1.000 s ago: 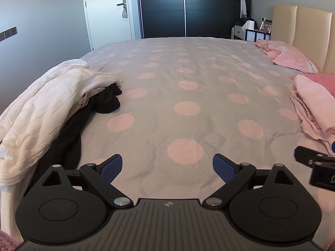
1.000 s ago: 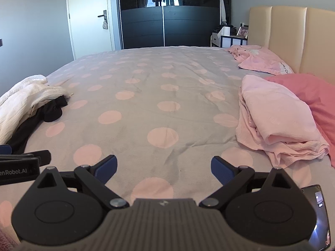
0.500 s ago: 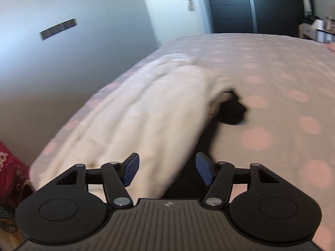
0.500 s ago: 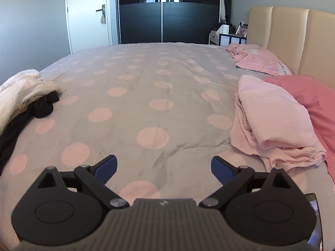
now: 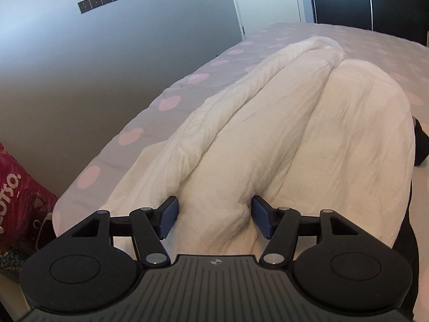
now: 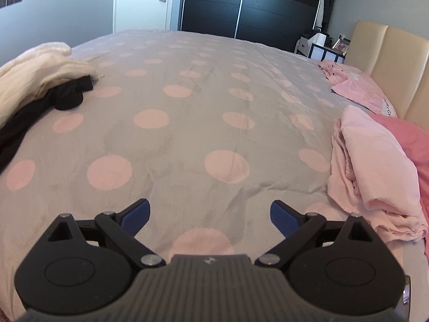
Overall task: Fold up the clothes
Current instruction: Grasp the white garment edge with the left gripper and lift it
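With blue-padded fingers (image 5: 167, 216) of left gripper (image 5: 214, 216) spread astride a ridge of crumpled white crinkled-cotton garment (image 5: 295, 139) at bed's left edge: positioned for pinching, judged. Right gripper (image 6: 210, 216) spread wide, empty, over grey pink-dotted bedspread (image 6: 187, 123): kept free for spreading.
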`<state>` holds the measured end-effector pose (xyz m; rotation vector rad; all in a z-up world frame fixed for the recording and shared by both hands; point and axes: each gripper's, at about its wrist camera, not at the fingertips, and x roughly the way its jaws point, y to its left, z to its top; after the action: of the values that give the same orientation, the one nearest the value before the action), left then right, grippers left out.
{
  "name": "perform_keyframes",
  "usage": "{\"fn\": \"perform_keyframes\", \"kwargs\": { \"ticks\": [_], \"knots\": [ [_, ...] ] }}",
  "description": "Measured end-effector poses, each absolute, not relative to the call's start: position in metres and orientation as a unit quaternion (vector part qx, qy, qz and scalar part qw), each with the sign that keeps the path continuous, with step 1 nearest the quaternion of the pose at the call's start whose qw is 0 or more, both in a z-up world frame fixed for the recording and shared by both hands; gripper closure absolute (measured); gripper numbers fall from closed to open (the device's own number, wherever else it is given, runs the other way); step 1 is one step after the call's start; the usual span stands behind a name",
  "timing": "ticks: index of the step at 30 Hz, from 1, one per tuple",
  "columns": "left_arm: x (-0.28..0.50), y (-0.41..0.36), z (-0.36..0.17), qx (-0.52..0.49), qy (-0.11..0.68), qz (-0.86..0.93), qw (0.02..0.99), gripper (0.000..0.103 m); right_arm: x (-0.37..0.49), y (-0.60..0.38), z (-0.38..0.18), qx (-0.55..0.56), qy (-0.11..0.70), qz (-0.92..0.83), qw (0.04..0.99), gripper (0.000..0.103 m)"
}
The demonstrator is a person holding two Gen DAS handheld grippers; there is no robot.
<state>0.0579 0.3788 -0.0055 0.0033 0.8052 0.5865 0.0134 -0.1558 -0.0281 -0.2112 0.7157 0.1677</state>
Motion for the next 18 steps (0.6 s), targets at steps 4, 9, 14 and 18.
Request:
{"fn": "perform_keyframes", "kwargs": {
  "ticks": [4,9,14,18],
  "knots": [
    [0.055,0.389,0.004,-0.025,0.360,0.278,0.890,0.088,0.013,-0.146,-0.036,-0.110,0.360,0.085,0.922,0.006],
    [0.044,0.385,0.030,-0.021,0.307,0.277,0.910,0.093,0.010,-0.135,-0.038,-0.118,0.358,0.099,0.921,0.006],
    [0.038,0.351,0.056,0.001,0.285,0.211,0.935,0.094,0.006,-0.132,-0.034,-0.115,0.350,0.108,0.924,0.006],
    [0.031,0.294,0.083,0.021,0.255,0.131,0.958,0.094,0.001,-0.133,-0.029,-0.110,0.341,0.112,0.927,0.006]
  ]
}}
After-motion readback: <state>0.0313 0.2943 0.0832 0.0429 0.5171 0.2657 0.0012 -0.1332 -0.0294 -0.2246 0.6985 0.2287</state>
